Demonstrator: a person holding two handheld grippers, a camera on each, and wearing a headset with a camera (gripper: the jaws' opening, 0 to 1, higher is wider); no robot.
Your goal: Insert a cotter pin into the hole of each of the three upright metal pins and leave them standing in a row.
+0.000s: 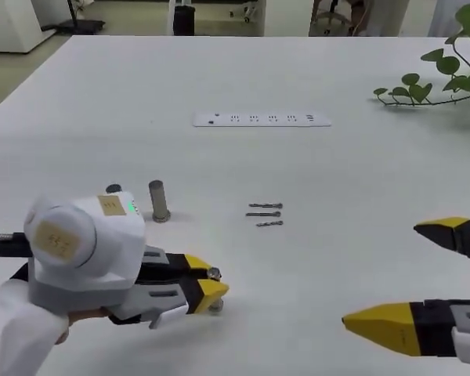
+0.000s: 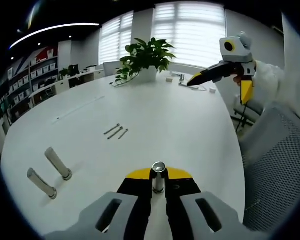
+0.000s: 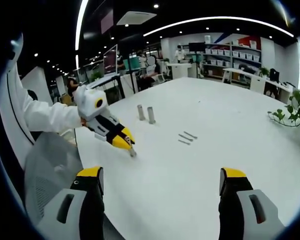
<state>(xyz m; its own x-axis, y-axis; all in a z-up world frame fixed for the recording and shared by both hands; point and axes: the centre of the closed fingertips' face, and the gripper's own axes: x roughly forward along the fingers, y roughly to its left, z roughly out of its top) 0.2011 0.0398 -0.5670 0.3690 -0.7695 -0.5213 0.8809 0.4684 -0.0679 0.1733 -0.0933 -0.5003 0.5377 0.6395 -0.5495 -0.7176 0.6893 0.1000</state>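
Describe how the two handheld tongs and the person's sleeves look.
The left tongs have black jaws with yellow tips, a grey-and-white body bearing tan stickers and a small green light, and a black cable at the rear. The right tongs show the same black jaws with pointed yellow tips and a pale grey body. The person wears a white sleeve.

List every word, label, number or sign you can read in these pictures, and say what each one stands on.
No text here is legible.
Too blurred to read: the print on two tan paper stickers on the left gripper.
Too small to read: the dark marks on the long white plastic power strip lying on the white table.
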